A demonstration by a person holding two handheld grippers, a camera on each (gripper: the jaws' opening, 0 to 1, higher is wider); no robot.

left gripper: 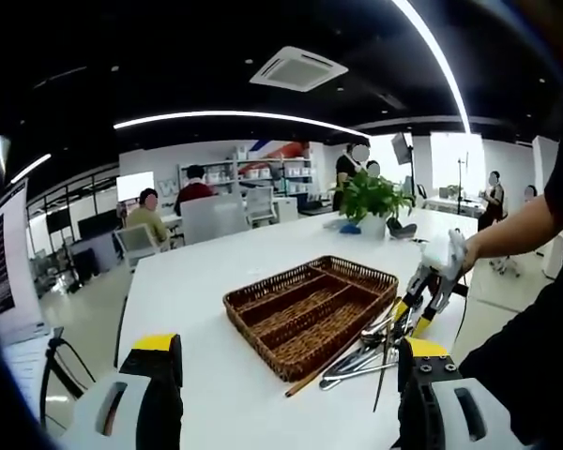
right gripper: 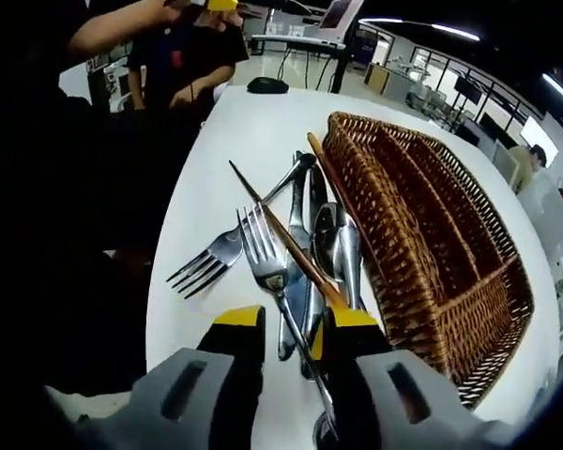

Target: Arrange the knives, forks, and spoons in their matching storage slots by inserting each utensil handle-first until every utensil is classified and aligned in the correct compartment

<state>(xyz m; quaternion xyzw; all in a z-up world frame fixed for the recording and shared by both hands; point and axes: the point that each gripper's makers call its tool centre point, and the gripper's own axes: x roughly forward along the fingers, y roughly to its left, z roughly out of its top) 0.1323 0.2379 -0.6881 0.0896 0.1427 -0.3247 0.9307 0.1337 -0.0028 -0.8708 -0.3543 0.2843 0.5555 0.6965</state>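
Your right tool [right gripper: 296, 330] sits low over the utensil pile [right gripper: 305, 253] on the white tabletop [right gripper: 253, 131]; its jaws are partly open with a fork [right gripper: 263, 253] lying between them, though firm contact cannot be told. A second fork [right gripper: 211, 262] lies apart on the pile's near side, and a wooden chopstick [right gripper: 291, 239] crosses the heap. The wicker tray [right gripper: 432, 225] lies just beside the pile, its long compartments bare. Your left tool [left gripper: 286, 370] hangs wide open above the tabletop [left gripper: 188, 281], holding nothing, facing the tray [left gripper: 310, 305] and the right tool [left gripper: 415, 305] at the pile [left gripper: 371, 352]
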